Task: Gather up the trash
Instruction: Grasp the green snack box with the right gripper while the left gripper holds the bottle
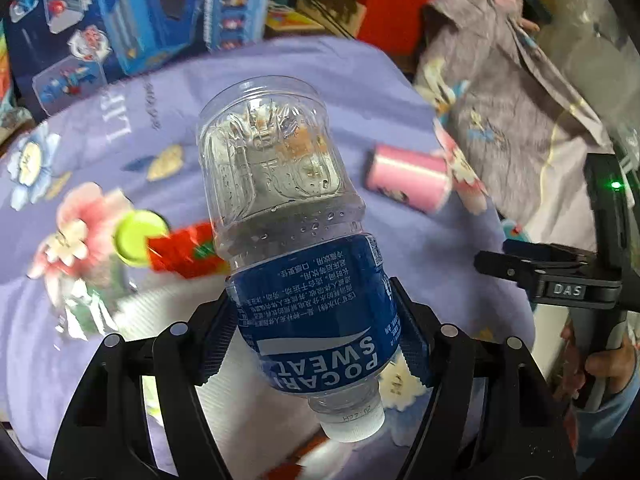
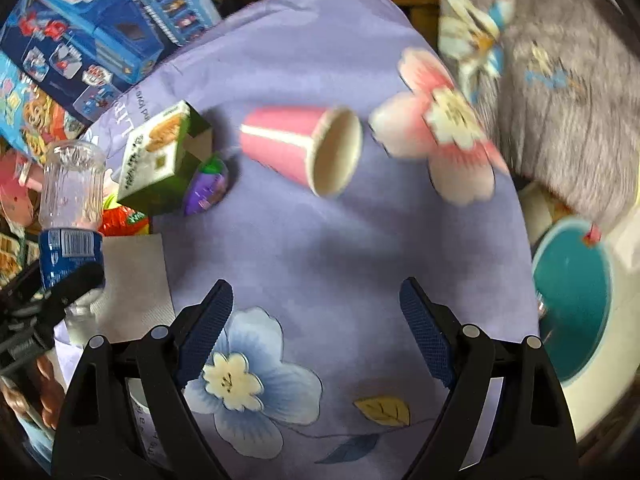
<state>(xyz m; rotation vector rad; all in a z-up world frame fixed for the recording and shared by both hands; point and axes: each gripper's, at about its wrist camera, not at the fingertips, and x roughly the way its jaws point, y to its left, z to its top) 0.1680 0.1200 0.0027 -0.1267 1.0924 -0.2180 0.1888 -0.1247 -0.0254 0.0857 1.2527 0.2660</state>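
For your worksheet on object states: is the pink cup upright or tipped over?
Tipped over. The pink cup lies on its side on the purple cloth, its open mouth facing sideways.

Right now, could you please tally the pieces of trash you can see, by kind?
Plastic bottles: 2, Pocari Sweat bottle and red-labelled bottle
Paper cups: 1, pink cup
Cartons: 1, green box
Wrappers: 1, purple wrapper
Total: 5
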